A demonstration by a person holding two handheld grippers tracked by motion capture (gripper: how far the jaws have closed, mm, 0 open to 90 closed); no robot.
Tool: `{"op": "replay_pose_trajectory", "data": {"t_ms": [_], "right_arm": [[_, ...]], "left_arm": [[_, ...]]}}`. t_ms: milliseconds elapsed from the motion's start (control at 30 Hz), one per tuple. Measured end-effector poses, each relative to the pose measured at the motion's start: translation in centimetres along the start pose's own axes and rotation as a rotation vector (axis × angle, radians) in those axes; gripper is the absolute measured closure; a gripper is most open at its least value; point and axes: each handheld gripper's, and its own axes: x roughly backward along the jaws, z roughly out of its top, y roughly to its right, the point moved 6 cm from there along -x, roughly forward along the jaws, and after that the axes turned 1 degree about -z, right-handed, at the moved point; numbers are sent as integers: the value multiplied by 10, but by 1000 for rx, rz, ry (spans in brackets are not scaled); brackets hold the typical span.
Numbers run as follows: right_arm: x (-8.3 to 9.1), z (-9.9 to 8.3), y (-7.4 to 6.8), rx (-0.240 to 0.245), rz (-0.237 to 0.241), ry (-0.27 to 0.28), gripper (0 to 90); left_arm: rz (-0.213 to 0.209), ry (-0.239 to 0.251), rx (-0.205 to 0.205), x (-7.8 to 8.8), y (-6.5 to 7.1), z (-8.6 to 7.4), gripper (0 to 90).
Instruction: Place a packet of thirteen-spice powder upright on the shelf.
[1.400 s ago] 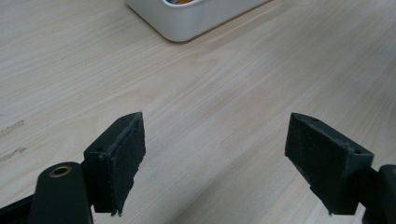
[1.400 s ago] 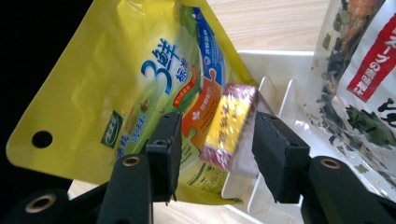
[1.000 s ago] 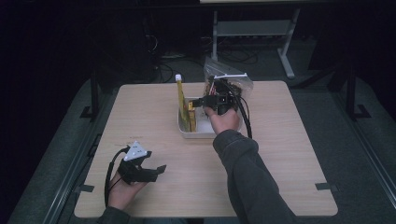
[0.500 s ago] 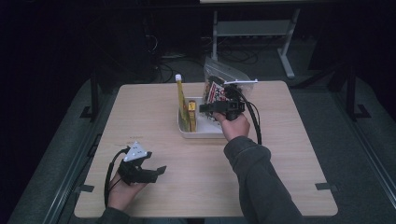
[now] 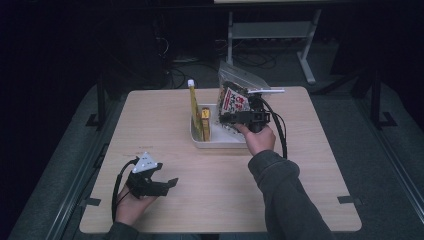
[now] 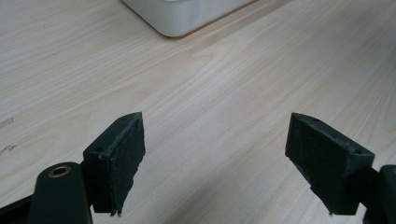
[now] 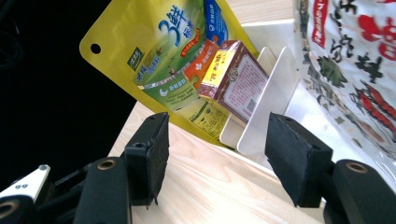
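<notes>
In the high view the right gripper (image 5: 235, 119) sits just above the middle of the frame, held by the person's right hand (image 5: 258, 140) over the white tray (image 5: 220, 142) that stands on the wooden surface (image 5: 310, 165); its jaws stand apart with nothing between them, and they have just been opening; in the right gripper view the same gripper (image 7: 217, 163) looks along the surface toward the tray's near edge, its two black pads well apart and empty. The tray holds three things: a yellow pouch (image 7: 159, 51) with green and blue print leans at the upper left of the right gripper view; a small maroon and yellow box (image 7: 236, 77) rests against it at the upper middle; a clear bag printed in red and white (image 7: 345, 65) fills the upper right; white dividers (image 7: 271, 98) stand between the box and the bag. In the high view the yellow pouch (image 5: 194, 107) stands upright at the tray's left end, and the printed bag (image 5: 234, 97) rises at its far right.

The left gripper (image 5: 167, 184) lies at the lower left of the high view, well apart from the tray, resting low over the surface in the person's left hand (image 5: 131, 207); in the left gripper view its jaws stand wide apart over bare wood (image 6: 219, 116), nothing between them, with a corner of the white tray (image 6: 187, 16) at the top of that frame.
</notes>
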Motion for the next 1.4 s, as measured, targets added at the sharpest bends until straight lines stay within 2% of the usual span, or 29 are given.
{"op": "replay_pose_trajectory", "data": {"t_ms": [300,667,767,1000,1267,1400], "right_arm": [[10,-8,11,-16,20,-1,382],[16,-29,32,-46,54,-22,366],[19,-35,35,-60,77,-25,365],[25,-44,41,-53,84,-27,360],[31,-60,49,-59,106,-45,353],[33,-70,53,-45,105,-58,353]], "left_arm": [[-1,0,1,0,0,0,191],[-1,2,7,-1,0,-1,182],[-1,-2,6,-2,1,-1,178],[-9,-17,-6,-3,2,-3,175],[-15,-15,-7,-4,4,-3,173],[-26,-9,-10,-5,5,-3,172]]}}
